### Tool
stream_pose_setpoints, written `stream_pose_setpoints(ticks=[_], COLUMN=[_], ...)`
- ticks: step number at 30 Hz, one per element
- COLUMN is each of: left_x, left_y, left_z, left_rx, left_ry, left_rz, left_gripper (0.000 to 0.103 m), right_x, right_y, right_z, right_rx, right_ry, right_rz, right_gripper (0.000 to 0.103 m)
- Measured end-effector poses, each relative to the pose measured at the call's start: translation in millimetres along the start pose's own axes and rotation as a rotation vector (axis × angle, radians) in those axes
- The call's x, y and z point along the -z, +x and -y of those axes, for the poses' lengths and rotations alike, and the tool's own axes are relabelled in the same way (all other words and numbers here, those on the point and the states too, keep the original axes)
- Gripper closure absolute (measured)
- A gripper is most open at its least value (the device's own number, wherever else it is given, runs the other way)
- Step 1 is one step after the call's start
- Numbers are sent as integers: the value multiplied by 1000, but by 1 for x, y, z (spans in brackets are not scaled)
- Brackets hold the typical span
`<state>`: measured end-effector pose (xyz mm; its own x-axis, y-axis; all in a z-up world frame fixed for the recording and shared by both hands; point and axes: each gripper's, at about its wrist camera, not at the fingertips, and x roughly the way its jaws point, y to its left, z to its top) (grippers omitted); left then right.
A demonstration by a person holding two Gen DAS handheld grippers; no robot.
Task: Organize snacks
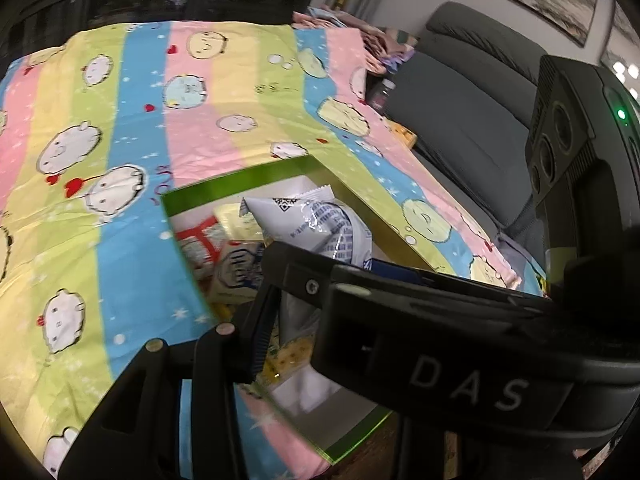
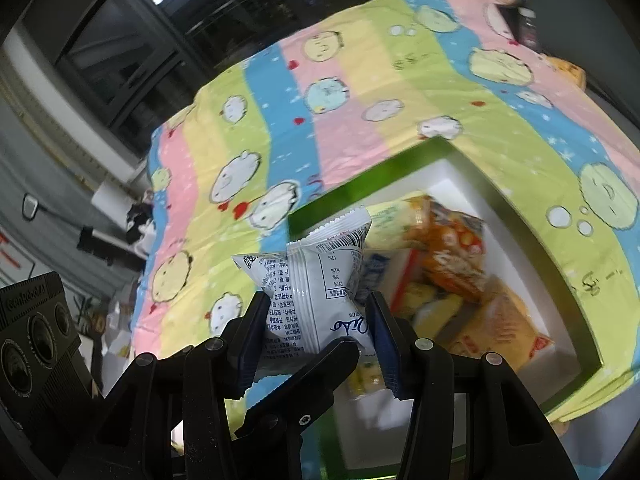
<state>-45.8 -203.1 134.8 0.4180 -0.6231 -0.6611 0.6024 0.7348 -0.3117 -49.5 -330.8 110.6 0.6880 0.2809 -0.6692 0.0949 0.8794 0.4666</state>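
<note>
- While my right hand-held gripper (image 2: 316, 316) is clamped on a white snack packet (image 2: 312, 280), its jaws narrow and pressing the wrapper's sides, I carry it just over the near corner of the green-rimmed box (image 2: 384, 168).
- That box sits on the striped cartoon cloth (image 2: 248, 120) and already holds orange and yellow snack packs (image 2: 452, 256).
- My left hand-held gripper (image 1: 276, 300) is nearly closed; whether it holds anything I cannot tell.
- Step in hand, as I judge it: moving the packet into the box.
- Next, I should bring it further over the opening, lower it, then open the jaws.
</note>
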Motion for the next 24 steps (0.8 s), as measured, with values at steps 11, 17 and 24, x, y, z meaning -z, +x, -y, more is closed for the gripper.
stream_pose_setpoints(ticks=[11,17,24], left_x=[12,13,7], left_y=[50,51,22], left_z=[-1,-3,-1], left_rx=[37,-4,-105], left_ry=[-14,-19,33], left_rz=[-122,-153,-94], left_gripper=[65,50,9], right_x=[9,12,10], right_y=[24,28,4], right_z=[43,47,42], right_rx=[53,80,151], right_ry=[98,113,114], right_rz=[-47,-40,37], right_gripper=[51,48,26])
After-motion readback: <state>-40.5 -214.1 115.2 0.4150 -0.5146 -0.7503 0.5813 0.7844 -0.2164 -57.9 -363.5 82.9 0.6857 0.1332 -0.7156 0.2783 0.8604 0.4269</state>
